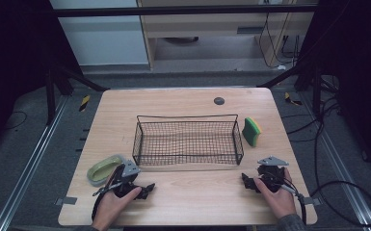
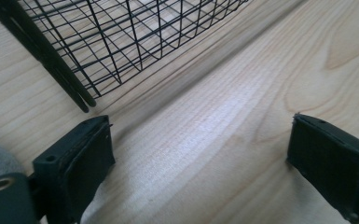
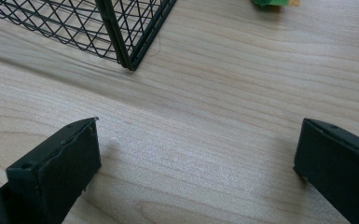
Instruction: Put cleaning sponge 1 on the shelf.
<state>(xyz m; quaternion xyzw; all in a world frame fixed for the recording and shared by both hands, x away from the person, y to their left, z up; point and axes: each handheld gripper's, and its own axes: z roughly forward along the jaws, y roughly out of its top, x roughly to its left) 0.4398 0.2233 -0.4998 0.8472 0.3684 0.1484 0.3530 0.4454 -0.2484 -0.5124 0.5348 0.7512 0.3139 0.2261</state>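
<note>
Resting low on the pale wooden counter [image 1: 188, 202], both grippers sit at the near edge with nothing between their jaws, so the work in hand looks like the first reach for the items flanking the basket. At the far left, the shallow pale-green oval dish [image 1: 102, 168] lies just beside the left gripper [image 1: 144, 189], whose jaws are spread wide over bare wood in the left gripper view; I judge it best to turn that gripper toward the dish and take one rim wall between the jaws rather than try to span the whole bowl. In the middle stands the black wire-mesh rectangular basket [image 1: 188, 139], empty, its near wall close to both grippers, so any lift should clear that rim before moving inward. Farther right, the right gripper [image 1: 251, 183] is likewise splayed open and holds nothing. Beyond it, the green-and-yellow rectangular sponge [image 1: 252, 131] stands on edge just beside the basket's right end; a squeeze across its thin faces should hold it well.
</note>
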